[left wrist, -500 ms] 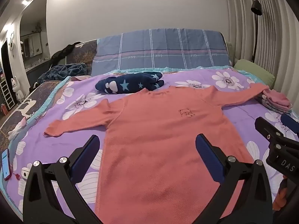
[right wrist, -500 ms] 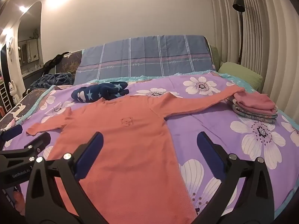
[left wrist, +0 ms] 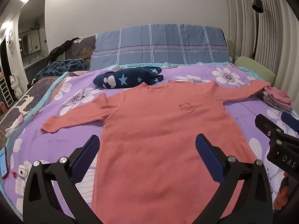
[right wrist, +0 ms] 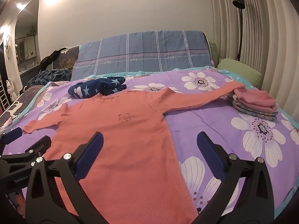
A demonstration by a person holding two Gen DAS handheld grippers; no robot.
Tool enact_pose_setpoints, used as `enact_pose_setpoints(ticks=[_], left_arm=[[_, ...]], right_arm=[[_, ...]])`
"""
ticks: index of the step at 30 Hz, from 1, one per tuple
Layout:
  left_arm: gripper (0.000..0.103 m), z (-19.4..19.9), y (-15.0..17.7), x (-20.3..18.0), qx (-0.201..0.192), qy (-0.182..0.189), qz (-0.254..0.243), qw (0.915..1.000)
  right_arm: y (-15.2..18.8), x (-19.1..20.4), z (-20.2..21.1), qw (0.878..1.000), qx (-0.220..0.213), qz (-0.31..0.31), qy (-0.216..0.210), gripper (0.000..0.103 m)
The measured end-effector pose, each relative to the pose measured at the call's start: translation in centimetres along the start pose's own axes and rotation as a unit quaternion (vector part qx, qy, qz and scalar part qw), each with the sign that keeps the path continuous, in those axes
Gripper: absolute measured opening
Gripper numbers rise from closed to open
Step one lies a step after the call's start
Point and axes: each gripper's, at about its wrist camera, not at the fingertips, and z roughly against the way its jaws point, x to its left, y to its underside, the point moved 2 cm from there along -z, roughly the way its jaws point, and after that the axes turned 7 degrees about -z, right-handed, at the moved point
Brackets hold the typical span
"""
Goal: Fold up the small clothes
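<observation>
A coral long-sleeved shirt with a small bear print lies flat on the purple flowered bedspread, front up and both sleeves spread out. Its right sleeve end rests on a stack of folded clothes. My left gripper hovers open over the shirt's lower body with nothing between its blue pads. My right gripper is open too, above the shirt's right side edge. Each gripper shows at the edge of the other's view.
A folded navy garment with stars lies just beyond the collar. A blue plaid headboard cover stands behind. A green pillow sits at the far right, a phone at the bed's left edge, a floor lamp by the curtain.
</observation>
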Motion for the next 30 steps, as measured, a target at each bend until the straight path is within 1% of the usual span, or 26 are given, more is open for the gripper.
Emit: enact_pose_setpoints(ticks=[7,16,22,30], left_arm=[[0.102,-0.3,0.2,0.3,0.004,0.007,0.004,1.0],[0.102,-0.3,0.3,0.0,-0.002,0.005,0.001,1.0],[0.102,-0.8,0.5,-0.4,0.012,0.019,0.006,0.9997],[0.102,-0.9,0.4,-0.6,0.01,0.018,0.004,0.9998]], right_arm=[[0.2,0.0,-0.2,1.0,0.004,-0.002,0.002,0.101],[0.2,0.1,-0.1,1.0,0.005,-0.001,0.012,0.101],[0.2,0.0,-0.1,1.0,0.008,-0.003,0.016,0.101],[0.1,0.0,-0.2,1.0,0.008,-0.002,0.02,0.101]])
